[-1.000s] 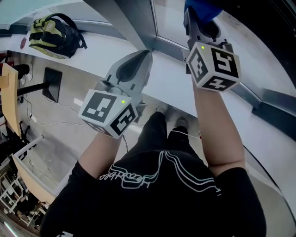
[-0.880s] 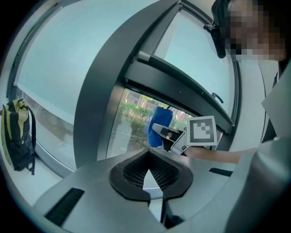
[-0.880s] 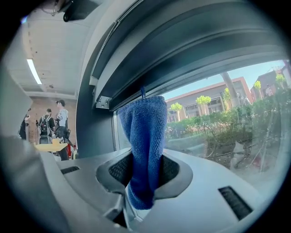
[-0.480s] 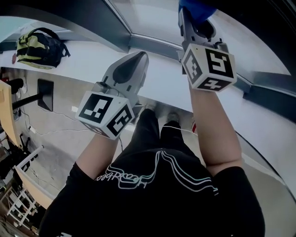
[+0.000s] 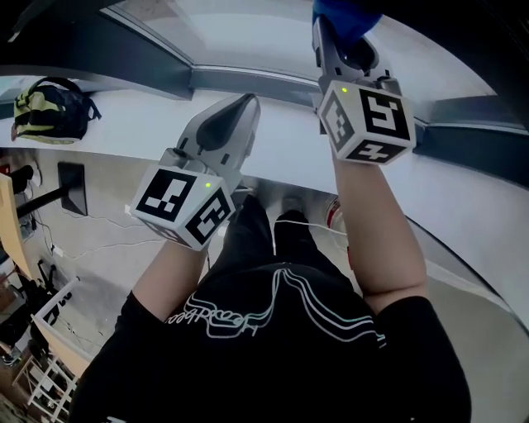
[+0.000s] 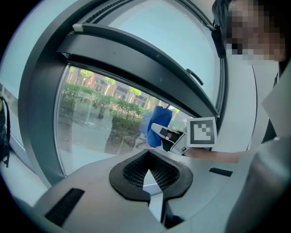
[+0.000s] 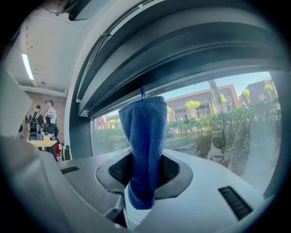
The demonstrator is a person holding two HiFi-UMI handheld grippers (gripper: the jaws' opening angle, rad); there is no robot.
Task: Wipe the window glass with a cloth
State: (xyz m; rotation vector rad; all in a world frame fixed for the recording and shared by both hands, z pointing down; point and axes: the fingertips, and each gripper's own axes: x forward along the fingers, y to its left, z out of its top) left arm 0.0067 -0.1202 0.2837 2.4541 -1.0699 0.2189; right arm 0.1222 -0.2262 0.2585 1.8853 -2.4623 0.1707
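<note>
The blue cloth [image 7: 145, 141] hangs upright between the jaws of my right gripper [image 7: 143, 175], which is shut on it. In the head view that gripper [image 5: 340, 29] is raised at the top right, and the cloth [image 5: 343, 11] pokes past the frame's top edge in front of the window glass [image 5: 248, 33]. My left gripper [image 5: 242, 104] is shut and empty, held lower and to the left, pointing at the sill. In the left gripper view its jaws [image 6: 149, 176] face the glass [image 6: 95, 123], with the cloth [image 6: 159, 125] just ahead of them.
A dark window frame [image 5: 248, 83] runs below the glass, with a white sill [image 5: 471, 198] under it. A yellow-black backpack [image 5: 48, 111] lies on the sill at far left. A person [image 6: 273, 118] stands close on the right. People [image 7: 45, 120] stand far off indoors.
Both grippers have drifted slightly left and up in the head view. The window frame and backpack have slid left as the view turned. The cloth stays gripped.
</note>
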